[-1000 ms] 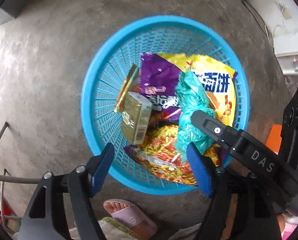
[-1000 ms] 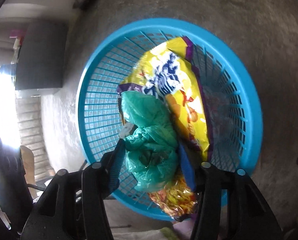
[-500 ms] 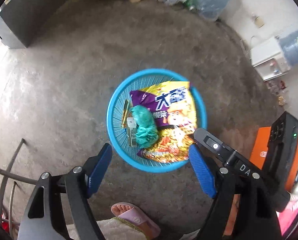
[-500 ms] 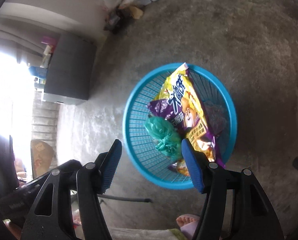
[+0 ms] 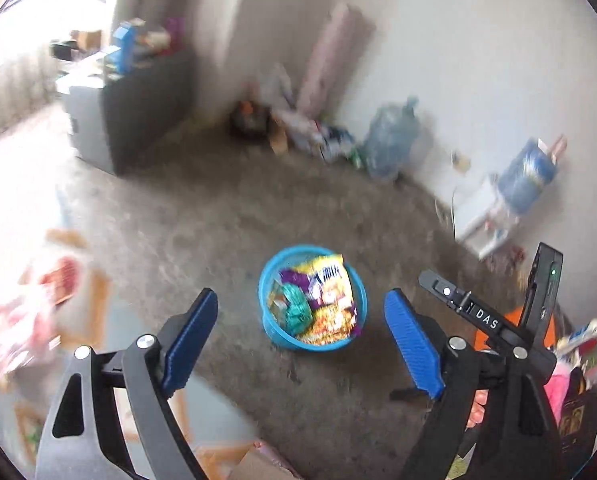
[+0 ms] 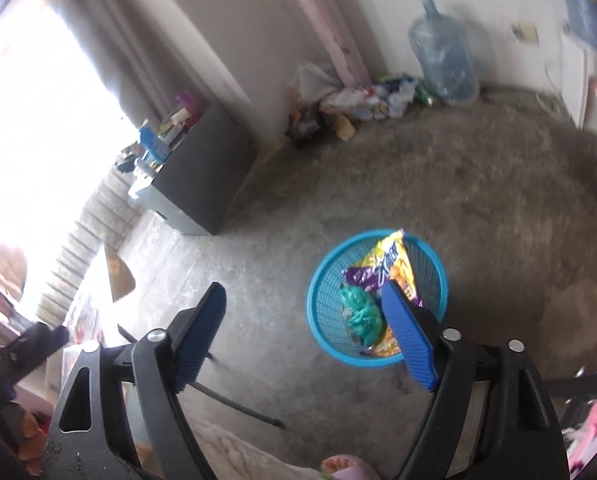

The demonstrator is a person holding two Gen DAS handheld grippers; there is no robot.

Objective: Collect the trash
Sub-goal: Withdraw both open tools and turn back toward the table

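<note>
A blue plastic basket (image 5: 268, 280) stands on the concrete floor, far below both grippers; it also shows in the right wrist view (image 6: 322, 276). In it lie a yellow and purple snack bag (image 5: 330, 280), a crumpled green plastic bag (image 5: 296, 312) and other wrappers. The same green bag (image 6: 360, 312) and snack bag (image 6: 390, 260) show in the right wrist view. My left gripper (image 5: 300, 336) is open and empty, high above the basket. My right gripper (image 6: 304, 332) is open and empty, its right finger overlapping the basket's image.
A dark cabinet (image 6: 202, 184) stands by the wall at the left. A pile of rubbish (image 6: 362, 100), a large water jug (image 6: 444, 60) and a pink roll (image 6: 330, 24) sit along the back wall. A table with blurred items (image 5: 26, 320) lies at the left.
Both grippers have risen far above the basket and tilted up toward the room. The right gripper let go of the green bag, which now lies in the basket.
</note>
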